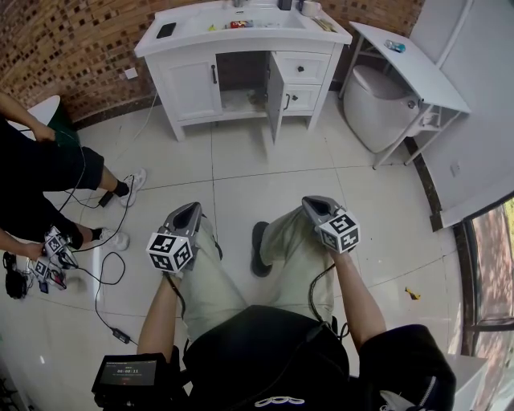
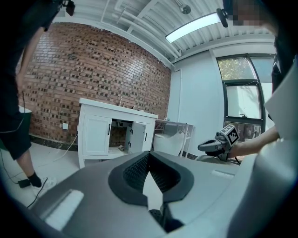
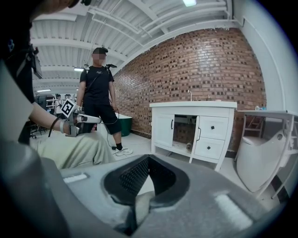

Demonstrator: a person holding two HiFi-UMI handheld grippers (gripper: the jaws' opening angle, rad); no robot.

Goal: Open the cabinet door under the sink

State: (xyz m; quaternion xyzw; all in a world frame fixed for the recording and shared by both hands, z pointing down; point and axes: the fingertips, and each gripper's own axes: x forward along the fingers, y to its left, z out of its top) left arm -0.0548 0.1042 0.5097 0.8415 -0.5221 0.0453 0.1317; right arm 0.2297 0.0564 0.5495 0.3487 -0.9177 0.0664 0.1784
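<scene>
Tiled floor (image 1: 241, 160), brick wall (image 1: 72, 48), cabinet door (image 1: 275, 95) open — left gripper (image 1: 192, 208) and right gripper (image 1: 311, 201) closed, empty.

bystander (image 1: 48, 164): cut by left edge | cabinet (image 1: 241, 96) interior: contents too small to tell

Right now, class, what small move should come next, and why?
Probably none: the cabinet door under the sink already stands open, and the left hand-held gripper and right hand-held gripper rest shut on the person's knees, far from it.
</scene>
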